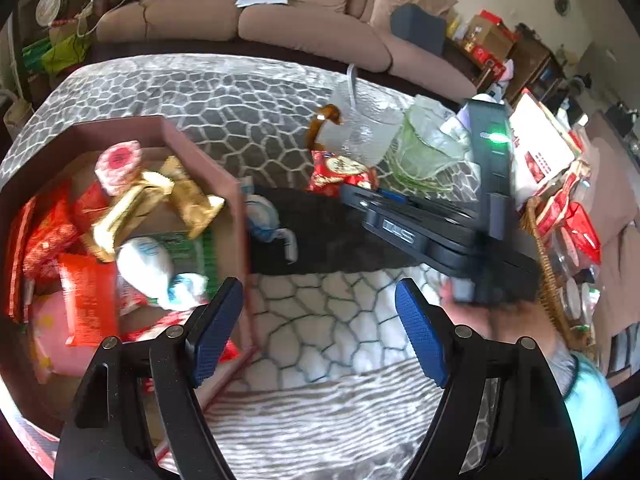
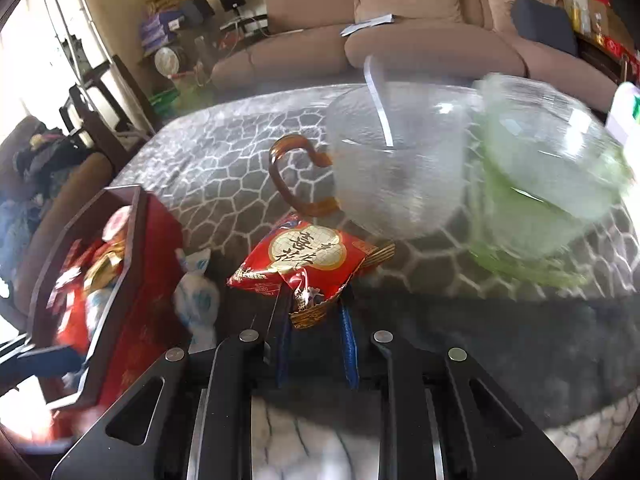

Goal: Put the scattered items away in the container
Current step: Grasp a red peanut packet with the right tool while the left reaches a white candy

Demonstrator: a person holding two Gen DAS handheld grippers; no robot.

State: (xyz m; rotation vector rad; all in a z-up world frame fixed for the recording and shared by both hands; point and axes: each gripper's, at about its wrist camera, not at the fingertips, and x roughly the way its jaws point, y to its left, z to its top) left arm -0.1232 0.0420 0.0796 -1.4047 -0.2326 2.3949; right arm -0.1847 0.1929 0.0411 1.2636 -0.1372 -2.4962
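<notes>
A dark red box (image 1: 236, 216) on the table's left holds several wrapped snacks, among them gold packets (image 1: 160, 196) and a white sweet (image 1: 144, 264). My left gripper (image 1: 318, 330) hovers open beside the box's right wall, with only tablecloth between its fingers. A red snack packet (image 2: 308, 260) lies near the middle of the table, and my right gripper (image 2: 314, 316) is shut on its near crimped end. From the left wrist view that packet (image 1: 342, 172) shows with the black right gripper body (image 1: 404, 228) reaching to it. A white-and-blue wrapped sweet (image 2: 196, 300) lies on the table against the box (image 2: 136, 272).
Just behind the red packet stand a clear glass mug (image 2: 400, 176) with an amber handle and a green glass bowl (image 2: 552, 200). A wicker basket (image 1: 548, 276) of packets sits at the right edge. A brown sofa (image 1: 304, 28) runs behind the table.
</notes>
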